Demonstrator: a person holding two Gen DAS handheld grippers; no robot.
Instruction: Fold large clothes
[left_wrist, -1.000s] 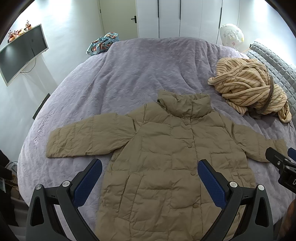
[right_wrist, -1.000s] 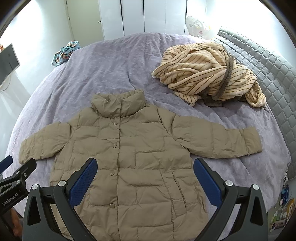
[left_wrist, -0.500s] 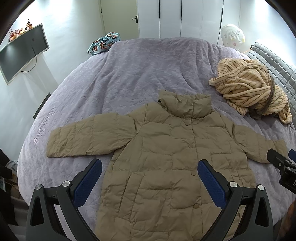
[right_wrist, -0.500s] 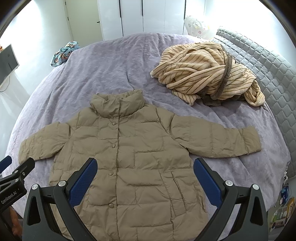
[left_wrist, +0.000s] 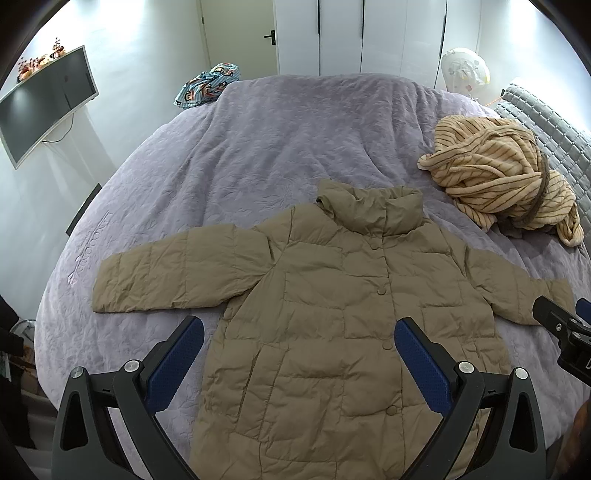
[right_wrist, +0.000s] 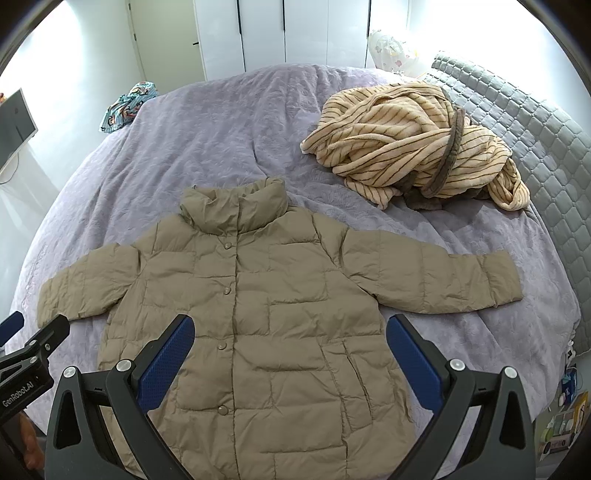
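Observation:
A tan quilted puffer jacket (left_wrist: 332, 314) (right_wrist: 266, 314) lies flat and buttoned on the purple bedspread (left_wrist: 277, 147), collar away from me, both sleeves spread out sideways. My left gripper (left_wrist: 299, 339) hovers open above the jacket's lower left half, nothing between its blue pads. Over the lower right half, my right gripper (right_wrist: 291, 338) is open too and holds nothing. Each gripper shows at the edge of the other's view: the right one (left_wrist: 565, 332) beside the right cuff, the left one (right_wrist: 26, 354) beside the left cuff.
A crumpled striped beige robe (right_wrist: 417, 147) lies beyond the right sleeve, near a grey quilted headboard (right_wrist: 535, 122). A patterned blue garment (left_wrist: 207, 86) sits at the bed's far left corner. A wall screen (left_wrist: 40, 107) hangs left; white wardrobe doors (right_wrist: 280, 33) stand behind.
Both views have drifted very slightly; the jacket has not moved and both grippers remain open above it.

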